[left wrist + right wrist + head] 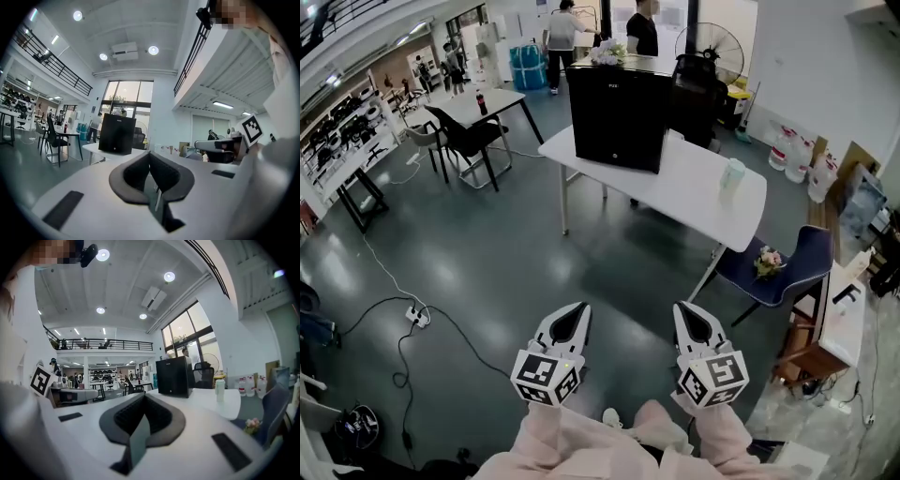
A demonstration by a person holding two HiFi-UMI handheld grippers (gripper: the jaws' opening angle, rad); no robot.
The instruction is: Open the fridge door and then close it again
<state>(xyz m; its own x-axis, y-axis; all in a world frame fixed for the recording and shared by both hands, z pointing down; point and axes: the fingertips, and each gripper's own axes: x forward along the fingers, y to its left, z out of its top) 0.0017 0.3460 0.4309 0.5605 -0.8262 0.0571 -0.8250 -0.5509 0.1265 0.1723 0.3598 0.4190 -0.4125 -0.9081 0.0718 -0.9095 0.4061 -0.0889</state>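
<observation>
- I held my left gripper (579, 309) and right gripper (683, 309) low and near me, side by side and level. Both had their jaws pressed together with nothing between them.
- The fridge (619, 117), a black box with its door closed, stood at the far left end of the white table (703, 202), well apart from both grippers across bare floor.
- I judged the step in hand to be the approach; the door had not been touched.
- To do it well, I needed to come up square to the door's front, keeping clear of the blue chair (797, 258) at the right.
- From there I could not tell a handle or the hinged side (the front looked plain black), so finding the free edge came first.
- One gripper's jaws had to part before hooking that edge, and the pull had to be slow, since a small fridge might slide.
- The pale cup (732, 173) stood to the fridge's right, probably outside the door's swing.
</observation>
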